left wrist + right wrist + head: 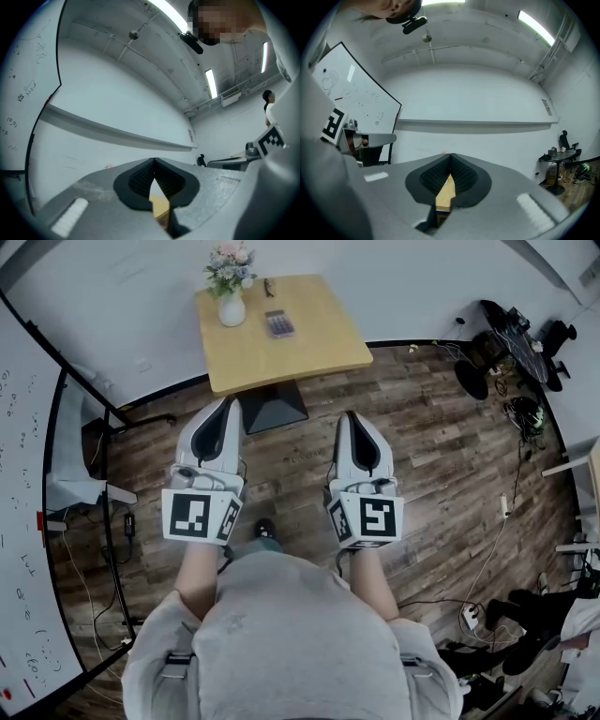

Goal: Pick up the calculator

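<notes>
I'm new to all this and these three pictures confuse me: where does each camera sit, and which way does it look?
Head view: on the person's head, looking steeply down at floor, table and calculator; shows shoulders, forearms, left gripper and right gripper.
Left gripper view: on the left gripper, looking along its shut jaws at the wall; the right gripper's marker cube shows.
Right gripper view: likewise on the right gripper, jaws shut.
Shared: all three show the wooden table.

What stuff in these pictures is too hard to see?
- Calculator keys: too small in the head view; in both gripper views the shut jaws cover it, leaving a sliver of table.
- Small dark thing beside the vase: too small to name.
- Whiteboard writing: tiny, cut by the left edge.
</notes>
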The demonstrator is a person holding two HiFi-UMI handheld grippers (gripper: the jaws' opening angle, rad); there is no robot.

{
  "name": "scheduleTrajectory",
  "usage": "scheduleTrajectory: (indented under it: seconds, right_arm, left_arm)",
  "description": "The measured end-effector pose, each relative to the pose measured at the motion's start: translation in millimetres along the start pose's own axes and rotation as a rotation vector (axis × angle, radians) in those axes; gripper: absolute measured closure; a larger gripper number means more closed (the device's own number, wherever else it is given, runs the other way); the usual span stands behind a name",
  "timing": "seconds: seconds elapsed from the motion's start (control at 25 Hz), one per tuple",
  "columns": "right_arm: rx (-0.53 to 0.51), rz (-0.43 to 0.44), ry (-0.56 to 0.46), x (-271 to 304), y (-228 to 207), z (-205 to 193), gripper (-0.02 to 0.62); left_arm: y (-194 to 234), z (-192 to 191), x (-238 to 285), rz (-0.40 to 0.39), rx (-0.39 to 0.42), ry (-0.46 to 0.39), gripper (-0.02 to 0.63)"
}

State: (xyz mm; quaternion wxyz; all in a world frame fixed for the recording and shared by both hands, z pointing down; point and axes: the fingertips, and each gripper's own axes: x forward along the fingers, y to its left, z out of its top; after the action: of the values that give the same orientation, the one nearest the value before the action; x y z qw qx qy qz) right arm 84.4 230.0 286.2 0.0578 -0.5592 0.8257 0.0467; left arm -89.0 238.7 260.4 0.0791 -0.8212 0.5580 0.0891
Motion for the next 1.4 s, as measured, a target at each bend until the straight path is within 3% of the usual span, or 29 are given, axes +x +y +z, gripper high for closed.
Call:
scheduleTrajectory:
  seconds: [0.64, 1.4]
  right_arm:
    - [0.008, -0.032, -0.015, 77.2, -5.9, -9.7, 0.595]
    - [0.017, -0.024, 0.017, 126.2, 2.4, -31.2, 0.595]
  left_arm:
    - [50.0, -15.5, 62.4, -0.032, -0.006, -0.014, 0.601]
    - [89.4, -42.9, 86.5, -0.020, -0.027, 0.024, 0.601]
